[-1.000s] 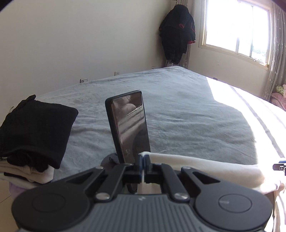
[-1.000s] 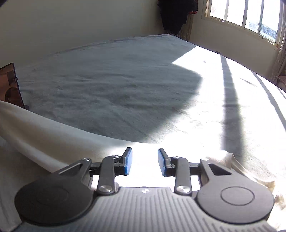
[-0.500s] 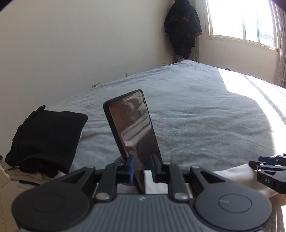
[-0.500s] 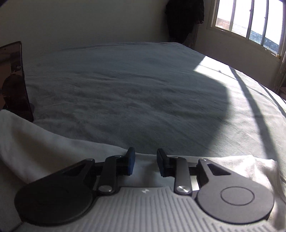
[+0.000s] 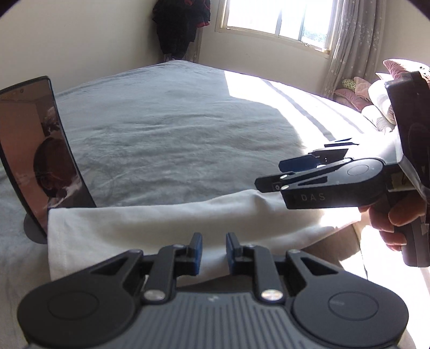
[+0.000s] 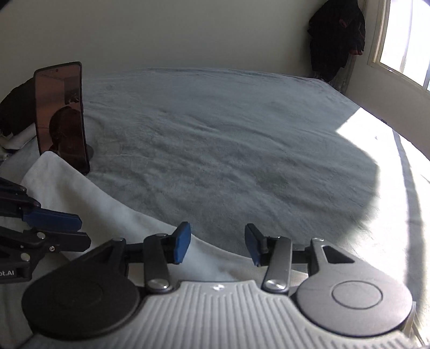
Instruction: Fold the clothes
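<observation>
Bed [image 5: 174, 128]: grey cover beyond both our tongs.
White garment [image 5: 161, 225]: folded strip under both tongs.
Right gripper [image 6: 217, 245]: jaws opening, gripping nothing.
Left gripper [image 5: 212, 253]: narrow gap, empty.
Phone [image 5: 40, 150]: left of our tongs; dragging cloth could topple it.

Folded garment [image 5: 166, 228] on bed [image 5: 174, 139], phone [image 5: 40, 150] apparently just behind.

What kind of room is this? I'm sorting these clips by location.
Most likely a bedroom: a wide bed with a grey blanket fills the view, pink pillows are heaped beside a curtained window, and dark clothing hangs in the corner.
</observation>
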